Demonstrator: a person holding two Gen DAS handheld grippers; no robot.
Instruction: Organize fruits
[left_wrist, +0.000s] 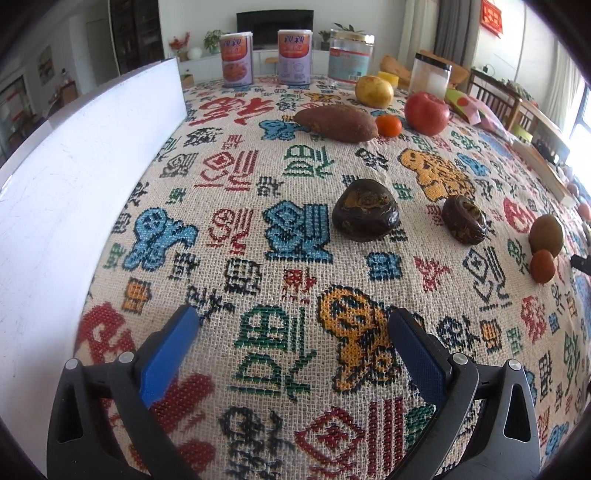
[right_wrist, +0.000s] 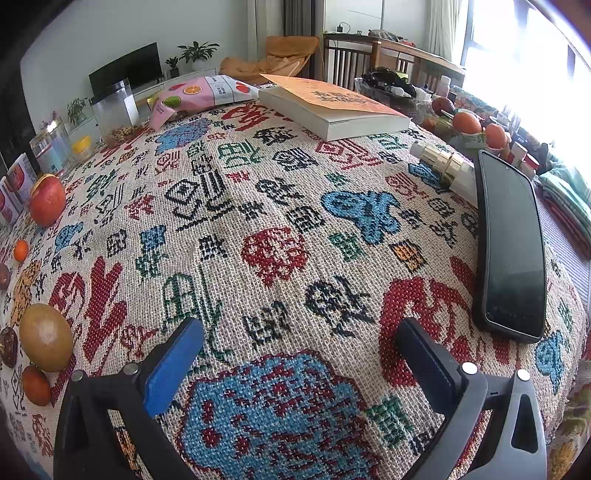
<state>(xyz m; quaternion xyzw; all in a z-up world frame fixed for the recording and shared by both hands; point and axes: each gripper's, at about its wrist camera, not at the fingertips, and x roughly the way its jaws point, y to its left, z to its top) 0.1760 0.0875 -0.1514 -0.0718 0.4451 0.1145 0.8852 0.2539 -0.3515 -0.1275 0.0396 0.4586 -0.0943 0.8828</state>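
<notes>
Left hand-held gripper hangs low over the patterned cloth on the tabletop, jaws spread wide, blue pads facing each other, nothing between them. Right hand-held gripper sits in the same pose, jaws wide apart and empty, above a big blue woven figure.

Ahead of the left one, fruit is scattered across the cloth: a large dark mottled fruit straight ahead, a smaller dark one to its right, then a greenish-brown round fruit touching a small reddish-orange one near the right edge. Further back lie a sweet potato, a small orange just beside its tip, a red apple and a yellow fruit. A white board stands along the left.

Containers line the far edge: two labelled cans, a glass jar with a gold lid, and a clear canister with something white inside; the cans' contents can't be told.

On the right side, a black phone lies flat, just right of the gripper, a gold-banded tube touching its far end. A book and a pink snack bag lie further back.
</notes>
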